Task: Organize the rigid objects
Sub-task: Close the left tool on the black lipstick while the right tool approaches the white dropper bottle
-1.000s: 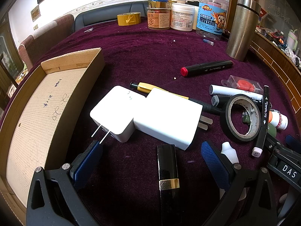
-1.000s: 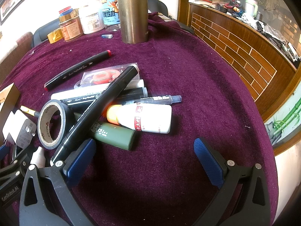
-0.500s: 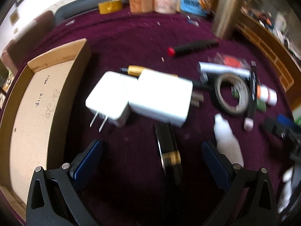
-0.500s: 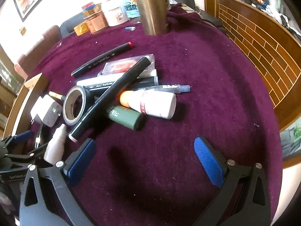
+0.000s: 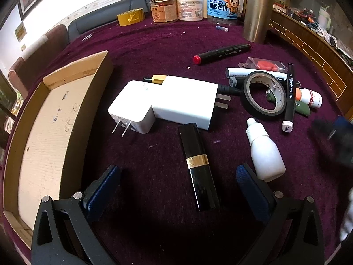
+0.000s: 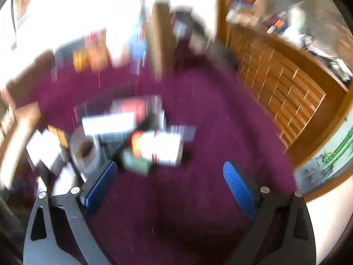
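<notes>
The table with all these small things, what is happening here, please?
A person holds a hand-held gripper in each hand to tidy loose items on the purple tablecloth. The left hand-held gripper is open and empty, with a black lipstick tube lying between its fingers. The two white chargers, the black tape roll and the markers lie outside the cardboard tray, which holds nothing in its visible part. The right hand-held gripper is open too; its view is blurred.

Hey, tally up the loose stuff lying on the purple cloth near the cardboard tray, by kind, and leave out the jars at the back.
White chargers: 2
Black tape rolls: 1
Black lipstick tubes: 1
White dropper bottles: 1
Marker pens clearly visible: 4
Total: 9
</notes>
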